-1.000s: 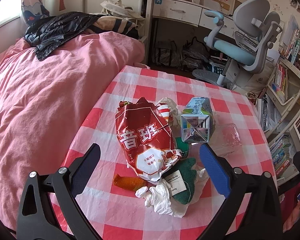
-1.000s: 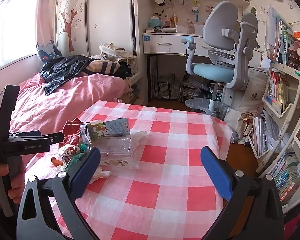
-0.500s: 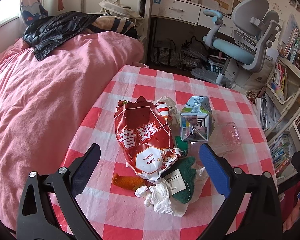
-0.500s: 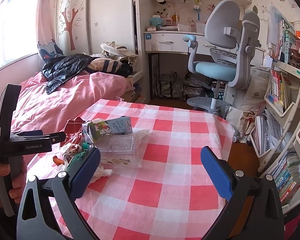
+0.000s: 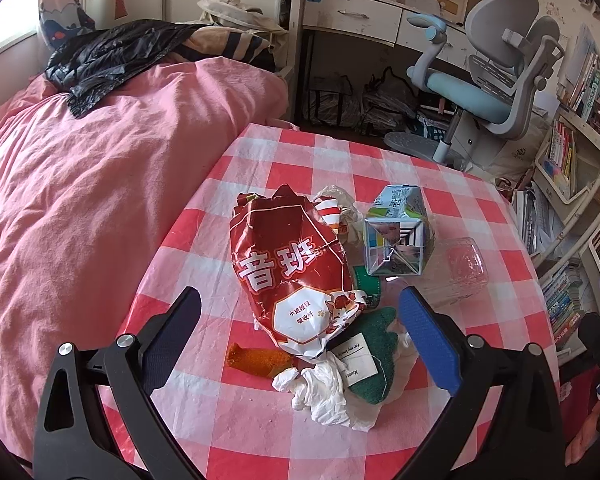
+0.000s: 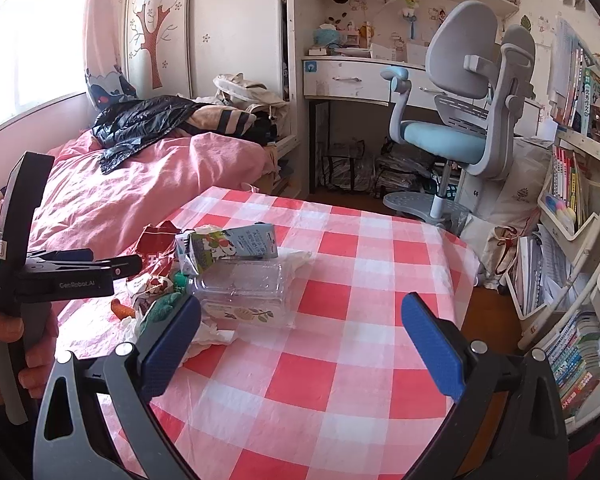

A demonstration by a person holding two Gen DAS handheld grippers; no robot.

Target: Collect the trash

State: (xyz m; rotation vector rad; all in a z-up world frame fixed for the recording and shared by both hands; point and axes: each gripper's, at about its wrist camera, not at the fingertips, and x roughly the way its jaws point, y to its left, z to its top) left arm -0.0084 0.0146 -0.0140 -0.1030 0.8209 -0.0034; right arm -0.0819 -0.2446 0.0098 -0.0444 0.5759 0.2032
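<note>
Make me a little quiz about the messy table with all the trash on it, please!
1. True or false: the left gripper has its jaws shut on the red snack bag.
2. What lies on top of the clear plastic box? A) milk carton B) a book C) a spoon
3. Fill in: the crumpled white tissue lies beside a green ____.

Key:
1. False. Both the left and the right gripper are open and hold nothing.
2. A, the milk carton.
3. Cloth: the green cloth with a white label.
</note>
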